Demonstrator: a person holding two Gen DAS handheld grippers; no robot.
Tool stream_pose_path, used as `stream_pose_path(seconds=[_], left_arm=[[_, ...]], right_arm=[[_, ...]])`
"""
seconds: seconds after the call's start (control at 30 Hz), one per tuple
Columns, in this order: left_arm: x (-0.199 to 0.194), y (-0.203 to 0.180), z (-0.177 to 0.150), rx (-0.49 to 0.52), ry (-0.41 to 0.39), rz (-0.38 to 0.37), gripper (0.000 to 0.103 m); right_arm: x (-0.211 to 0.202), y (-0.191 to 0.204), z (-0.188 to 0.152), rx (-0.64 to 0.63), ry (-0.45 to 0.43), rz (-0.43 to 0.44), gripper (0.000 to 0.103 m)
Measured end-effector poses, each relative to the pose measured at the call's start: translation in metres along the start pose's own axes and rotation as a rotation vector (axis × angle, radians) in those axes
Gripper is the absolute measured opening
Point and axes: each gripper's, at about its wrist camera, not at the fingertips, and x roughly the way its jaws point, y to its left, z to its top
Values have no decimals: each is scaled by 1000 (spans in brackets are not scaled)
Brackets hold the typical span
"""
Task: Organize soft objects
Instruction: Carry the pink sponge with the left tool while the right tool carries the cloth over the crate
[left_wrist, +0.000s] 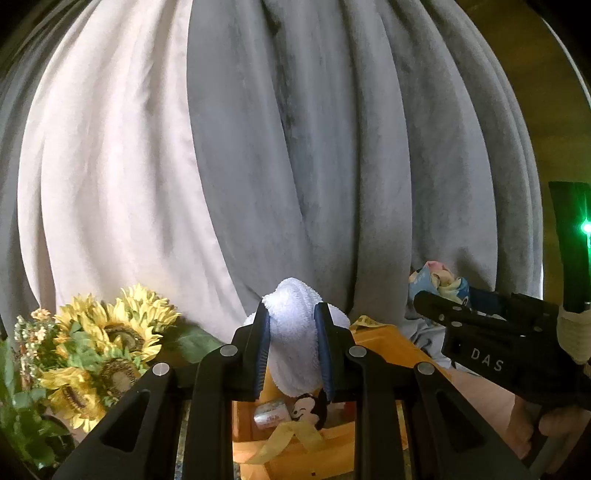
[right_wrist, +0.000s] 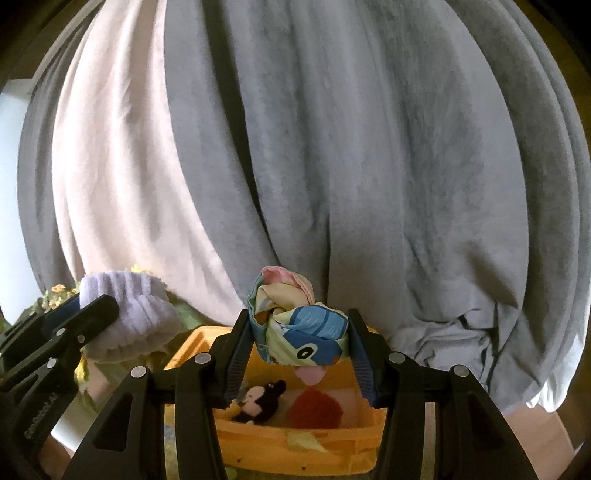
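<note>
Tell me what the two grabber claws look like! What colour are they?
Both are black plastic. The left gripper and right gripper have ridged blue pads inside their fingers and round silver bolts on the joints. White letters "DAS" mark the right one's side.

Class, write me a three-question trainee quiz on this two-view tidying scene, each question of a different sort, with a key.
1. True or false: the left tool is shut on a white towel.
2. Multiple choice: what does the right tool grip? A) a red ball B) a cartoon-print cloth bundle C) a sunflower
3. Fill in: the mouse plush lies inside the ______ bin, beside a red fuzzy thing.

Key: 1 true; 2 B; 3 yellow.
</note>
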Motion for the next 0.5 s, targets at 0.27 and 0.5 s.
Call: stream_pose_path(seconds=[0.27,0.5], left_arm=[[35,-2,-9,7,48,-3,24],[63,-3,-20,14,103,-5,24]], right_arm=[[35,-11,-4,2,44,-17,50],[70,-20,-14,15,119,-17,50]])
